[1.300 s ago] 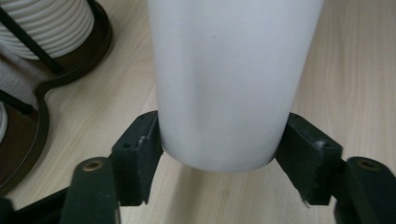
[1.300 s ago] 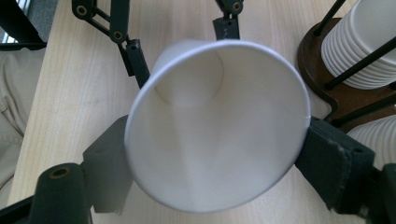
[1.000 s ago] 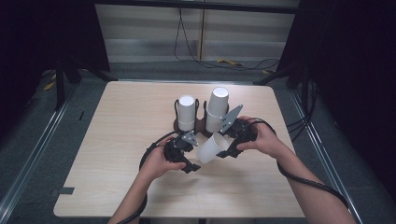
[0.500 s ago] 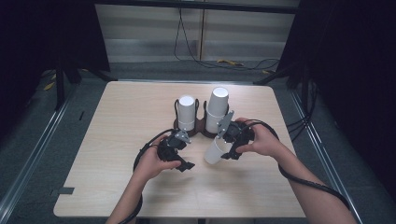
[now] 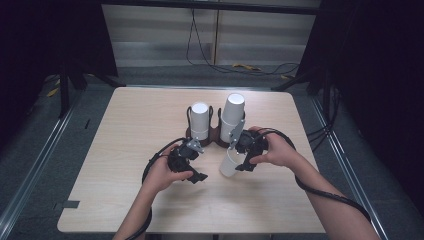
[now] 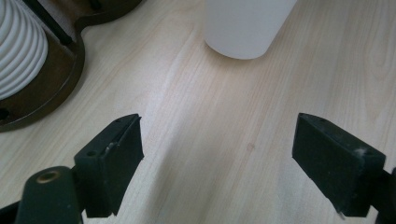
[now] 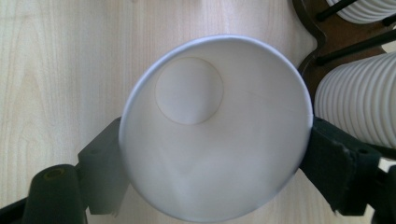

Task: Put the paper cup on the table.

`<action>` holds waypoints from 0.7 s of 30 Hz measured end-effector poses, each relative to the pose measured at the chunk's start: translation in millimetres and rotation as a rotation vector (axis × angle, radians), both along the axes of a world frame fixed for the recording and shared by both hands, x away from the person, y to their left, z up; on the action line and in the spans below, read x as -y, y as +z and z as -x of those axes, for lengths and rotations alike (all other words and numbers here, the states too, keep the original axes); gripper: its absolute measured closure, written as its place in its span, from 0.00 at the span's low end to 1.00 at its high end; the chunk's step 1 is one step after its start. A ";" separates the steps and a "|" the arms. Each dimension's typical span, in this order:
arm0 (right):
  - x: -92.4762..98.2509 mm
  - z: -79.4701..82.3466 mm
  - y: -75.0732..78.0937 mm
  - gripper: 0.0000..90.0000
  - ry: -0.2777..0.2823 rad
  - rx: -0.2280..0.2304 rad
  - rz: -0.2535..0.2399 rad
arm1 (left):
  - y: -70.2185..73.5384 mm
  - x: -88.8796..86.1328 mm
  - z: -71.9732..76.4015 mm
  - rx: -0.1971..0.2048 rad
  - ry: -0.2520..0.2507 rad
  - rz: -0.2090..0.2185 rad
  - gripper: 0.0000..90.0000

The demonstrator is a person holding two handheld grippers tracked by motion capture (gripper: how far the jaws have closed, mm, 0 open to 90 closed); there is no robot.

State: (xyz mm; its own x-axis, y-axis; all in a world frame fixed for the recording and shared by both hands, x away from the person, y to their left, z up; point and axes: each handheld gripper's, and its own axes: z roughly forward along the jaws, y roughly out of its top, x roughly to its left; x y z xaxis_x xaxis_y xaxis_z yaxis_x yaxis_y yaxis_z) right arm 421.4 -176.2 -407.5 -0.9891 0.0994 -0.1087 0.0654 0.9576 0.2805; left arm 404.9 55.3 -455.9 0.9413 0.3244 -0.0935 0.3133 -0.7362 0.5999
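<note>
Change since earlier: left gripper (image 5: 198, 176) having let go of the paper cup (image 5: 230, 163) and drawn back toward the near edge; jaws having just been opening, now standing wide with nothing between them; cup now sitting lower, close over the table (image 5: 125, 200).
Left gripper now: gaping over bare wood in the left gripper view (image 6: 219, 154), pads apart and touching nothing; cup (image 6: 245, 25) lying ahead of the jaws, well clear of them.
Right gripper: clamping the paper cup at its rim, seen in the right gripper view (image 7: 215, 154), one pad pressing each side of the mouth; from above (image 5: 239, 159), resting in the right hand (image 5: 272, 150) just right of table centre.
Paper cup: white, mouth facing the right gripper's camera (image 7: 215, 126), round bottom visible inside; tilting, base pointing down and toward the left gripper in the high view.
Cup position: sitting in front of the holder (image 5: 217, 137), between the two grippers, nearer the right one; contact with the table impossible to tell.
Holder: dark wooden base with thin black posts, standing near the middle of the table, behind both grippers.
Left stack (image 5: 199, 120): upside-down white cups, shorter.
Right stack (image 5: 232, 116): upside-down white cups, taller, rising just behind the right gripper; ribbed rims showing at the right edge of the right gripper view (image 7: 355, 102).
Left hand (image 5: 162, 175): wrapping the left gripper, cable looping beside it.
</note>
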 end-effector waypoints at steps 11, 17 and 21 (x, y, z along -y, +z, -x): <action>-5.0 -0.5 0.2 0.18 0.001 -0.016 0.016 | -0.8 -0.9 -0.8 0.001 0.006 -0.002 0.18; -8.1 -0.7 -0.2 0.18 0.022 -0.028 0.033 | 0.1 -1.3 0.1 0.003 -0.001 -0.002 0.18; -8.7 -0.1 0.3 0.18 0.012 -0.036 0.035 | 0.7 -2.4 0.0 0.002 -0.003 -0.005 0.18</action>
